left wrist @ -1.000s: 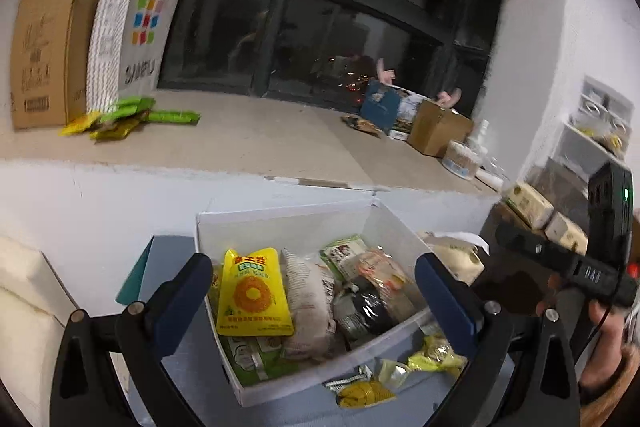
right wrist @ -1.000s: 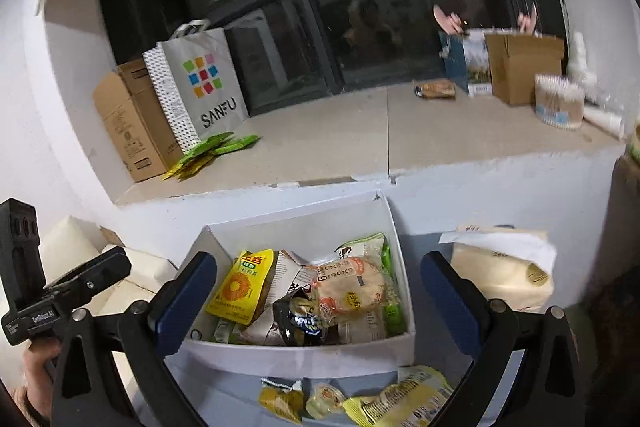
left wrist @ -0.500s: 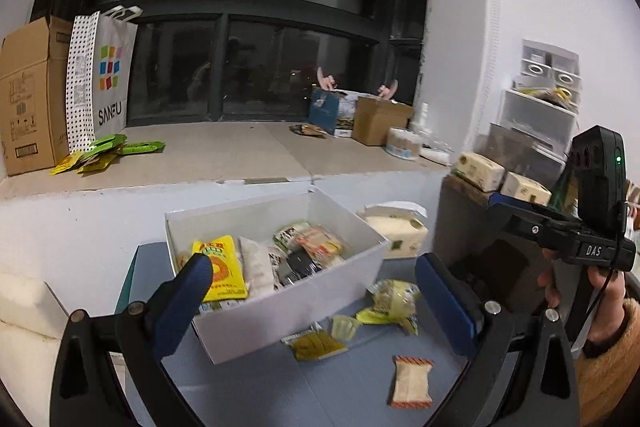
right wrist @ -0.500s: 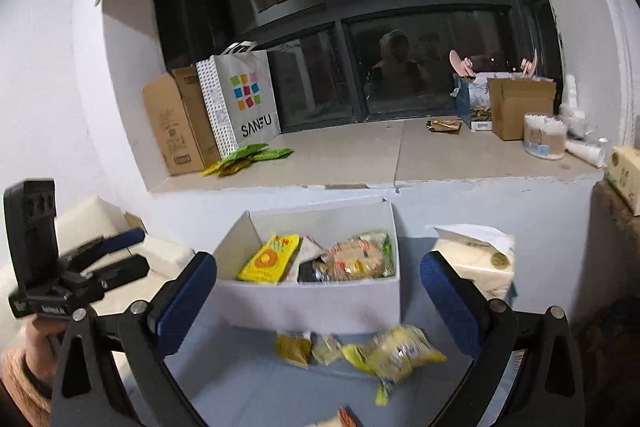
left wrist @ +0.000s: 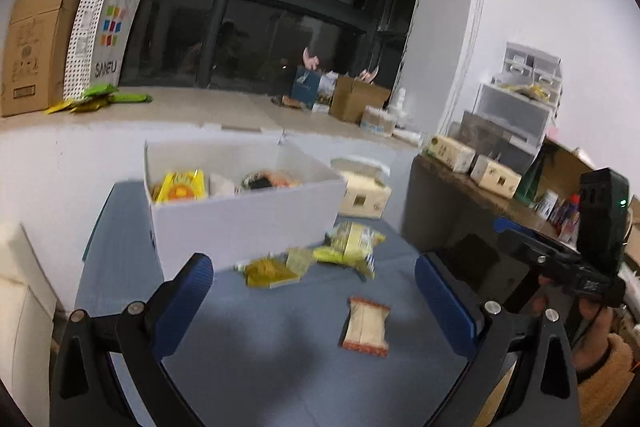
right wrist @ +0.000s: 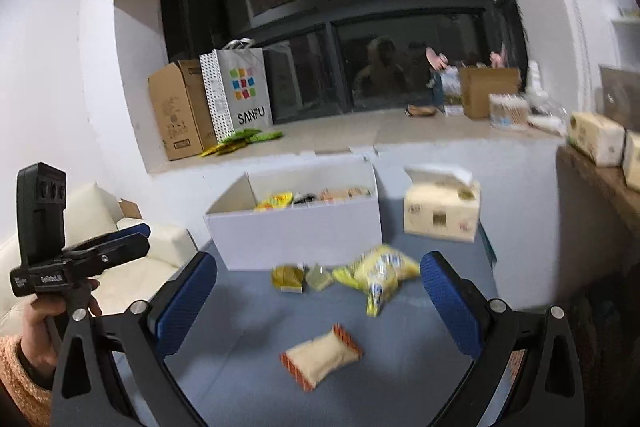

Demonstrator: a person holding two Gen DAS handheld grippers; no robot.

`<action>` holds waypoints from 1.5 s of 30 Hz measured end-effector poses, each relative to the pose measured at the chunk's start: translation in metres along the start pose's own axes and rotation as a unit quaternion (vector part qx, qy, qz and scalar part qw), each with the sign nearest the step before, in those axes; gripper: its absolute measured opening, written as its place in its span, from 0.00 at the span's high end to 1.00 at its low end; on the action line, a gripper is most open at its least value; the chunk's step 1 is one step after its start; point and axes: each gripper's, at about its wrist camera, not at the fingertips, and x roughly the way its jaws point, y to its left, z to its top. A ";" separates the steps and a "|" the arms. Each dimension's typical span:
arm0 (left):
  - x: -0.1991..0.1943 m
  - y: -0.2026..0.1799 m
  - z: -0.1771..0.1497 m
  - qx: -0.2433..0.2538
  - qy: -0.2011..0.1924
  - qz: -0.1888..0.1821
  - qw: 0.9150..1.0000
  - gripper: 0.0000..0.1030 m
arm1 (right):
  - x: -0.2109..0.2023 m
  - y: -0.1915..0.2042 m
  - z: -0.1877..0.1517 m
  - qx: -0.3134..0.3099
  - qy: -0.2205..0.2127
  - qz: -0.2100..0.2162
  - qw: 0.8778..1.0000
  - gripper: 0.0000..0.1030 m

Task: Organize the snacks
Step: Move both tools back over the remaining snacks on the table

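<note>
Both claws empty, jaws spread wide, held above the blue worktop (left wrist: pixel 280 347).

Left claw (left wrist: pixel 314 291): released, nothing between the blue pads. Right claw (right wrist: pixel 318 291): released too, nothing gripped.

White box (left wrist: pixel 244 211) sits at the far side of the worktop, already holding several packets, a yellow one at its left end. Four snacks remain loose in front of it:
- cracker packet (right wrist: pixel 322 355), pale with orange-red crimped ends, nearest both claws, lying flat and apart from the rest.
- yellow chip bag (right wrist: pixel 380 275), farther back, close to the box front, right of centre.
- small dark-gold packet (right wrist: pixel 287 277) and a small pale packet (right wrist: pixel 319 277) touching or nearly touching it, just in front of the box wall.

Key relation: in the right wrist view the cracker packet lies almost dead centre between the pads, straight ahead and below. Its long axis runs on a diagonal, near-left to far-right, so the jaws are not square to it. In the left wrist view the same packet (left wrist: pixel 365 325) sits right of centre, closer to the right pad, long axis roughly pointing away from the camera.

Judgement: right claw is the better placed of the two. The next move likely calls for a short drop plus a wrist turn to close across the packet's narrow width. Motion blur in both views; exact edges uncertain.

Tissue box (right wrist: pixel 440 211) stands right of the white box, not part of the sort.
</note>
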 end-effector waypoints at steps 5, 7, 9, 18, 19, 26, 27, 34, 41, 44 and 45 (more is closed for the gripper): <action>0.003 -0.006 -0.027 -0.007 0.024 0.015 1.000 0.00 | 0.002 -0.012 -0.035 0.039 0.032 0.015 0.999 0.00; 0.004 -0.006 -0.033 -0.022 0.032 -0.001 0.999 0.00 | 0.005 -0.012 -0.042 0.039 0.044 0.001 0.998 0.00; 0.005 -0.008 -0.036 -0.024 0.036 0.000 0.999 0.00 | 0.007 -0.012 -0.045 0.038 0.043 0.000 0.998 0.00; 0.004 -0.011 -0.035 -0.022 0.040 -0.012 0.999 0.00 | 0.019 -0.009 -0.051 0.033 0.060 0.006 0.998 0.00; 0.004 -0.011 -0.035 -0.021 0.041 -0.011 0.999 0.00 | 0.020 -0.009 -0.052 0.033 0.063 0.005 0.997 0.00; 0.003 -0.008 -0.037 -0.021 0.041 -0.010 0.999 0.00 | 0.032 -0.014 -0.058 0.042 0.080 -0.004 0.996 0.00; 0.003 -0.008 -0.037 -0.020 0.041 -0.009 0.999 0.00 | 0.036 -0.014 -0.058 0.041 0.083 -0.007 0.996 0.00; -0.003 0.003 -0.039 -0.031 0.039 -0.002 0.999 0.00 | 0.070 -0.009 -0.061 0.005 0.102 -0.029 0.994 0.00; -0.011 0.023 -0.042 -0.059 0.034 0.011 0.998 0.00 | 0.134 0.014 -0.053 -0.056 0.147 -0.027 0.987 0.00; -0.015 0.030 -0.043 -0.060 0.033 0.022 0.997 0.00 | 0.165 0.023 -0.045 -0.046 0.167 -0.017 0.985 0.00; -0.016 0.032 -0.044 -0.063 0.033 0.026 0.997 0.00 | 0.178 0.028 -0.041 -0.039 0.175 -0.008 0.984 0.00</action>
